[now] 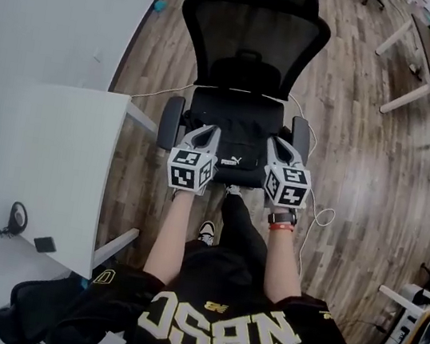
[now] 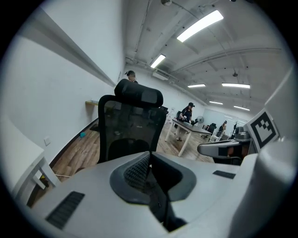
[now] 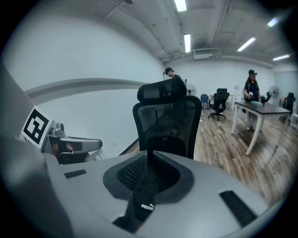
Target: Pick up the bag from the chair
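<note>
**Grip state.** The left hand-held gripper [image 1: 204, 131] is clenched, and a dark band of the bag [image 1: 234, 142] is pinched between its ribbed pads [image 2: 136, 169]. The right hand-held gripper [image 1: 279, 143] is also clenched. It holds a black strap [image 3: 143, 208] with a white logo, which runs out from between the jaws back toward that gripper's body.

**Position of the bag.** The bag lies on the seat of the chair [image 1: 253, 35], directly beneath and ahead of both gripper tips. Its body reaches beyond the tips toward the backrest, and its near edge spans the gap between the two grippers. Whether it has left the seat cannot be told.

**Assessment of the hold.** The grippers stand side by side, apart, one at each front corner of the bag. This spacing appears chosen to share the load and keep the bag level when it is raised. Holding thin straps rather than the body suits narrow jaws.

**Next step.** The lift is judged the step in hand, with both holds already secured.
</note>
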`<state>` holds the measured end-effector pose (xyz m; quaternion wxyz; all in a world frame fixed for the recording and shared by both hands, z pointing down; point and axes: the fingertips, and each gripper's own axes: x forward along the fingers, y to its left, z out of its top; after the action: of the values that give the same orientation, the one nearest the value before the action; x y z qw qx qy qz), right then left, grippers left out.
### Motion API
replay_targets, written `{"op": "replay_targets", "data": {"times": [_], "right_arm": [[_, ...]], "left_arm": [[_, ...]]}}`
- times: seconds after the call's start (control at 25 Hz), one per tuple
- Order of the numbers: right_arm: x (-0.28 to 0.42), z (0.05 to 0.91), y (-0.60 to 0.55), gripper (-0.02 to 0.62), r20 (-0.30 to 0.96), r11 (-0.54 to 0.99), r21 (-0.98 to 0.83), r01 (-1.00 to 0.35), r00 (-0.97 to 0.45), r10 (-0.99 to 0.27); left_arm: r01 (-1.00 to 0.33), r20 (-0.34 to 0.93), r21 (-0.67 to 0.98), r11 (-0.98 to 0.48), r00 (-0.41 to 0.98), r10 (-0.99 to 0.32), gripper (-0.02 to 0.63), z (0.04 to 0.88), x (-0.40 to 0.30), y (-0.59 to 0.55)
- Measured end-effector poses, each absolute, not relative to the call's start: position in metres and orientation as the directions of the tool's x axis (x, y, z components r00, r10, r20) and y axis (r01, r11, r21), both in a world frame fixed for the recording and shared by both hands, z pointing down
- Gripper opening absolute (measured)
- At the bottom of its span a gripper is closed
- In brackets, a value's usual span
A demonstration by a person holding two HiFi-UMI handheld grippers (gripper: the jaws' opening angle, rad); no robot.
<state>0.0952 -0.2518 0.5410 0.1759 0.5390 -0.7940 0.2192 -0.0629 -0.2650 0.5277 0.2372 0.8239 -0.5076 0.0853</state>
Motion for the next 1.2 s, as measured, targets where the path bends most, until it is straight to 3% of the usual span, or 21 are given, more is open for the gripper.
{"op": "replay_targets", "data": {"times": [0.44,1.0,1.2], "right_arm": [[0.1,0.646,-0.311,0.118,0.657,0.291,-0.242,-0.926,-0.377,-0.653],[0.117,0.785,-0.347,0.233,0.81,0.252,-0.251,-0.935,-0.345,-0.474],[0.128,0.829,-0.353,0.296,0.853,0.236,-0.237,-0.942,-0.318,-0.414]], "left_arm": [[-0.873,0.499,0.384,-0.3,0.47,-0.728,0.031,0.614,-0.063,-0.329],[-0.879,0.693,0.407,-0.247,0.474,-0.543,0.227,0.756,-0.069,-0.368],[-0.918,0.749,0.333,-0.216,0.396,-0.531,0.281,0.802,-0.081,-0.374]]}}
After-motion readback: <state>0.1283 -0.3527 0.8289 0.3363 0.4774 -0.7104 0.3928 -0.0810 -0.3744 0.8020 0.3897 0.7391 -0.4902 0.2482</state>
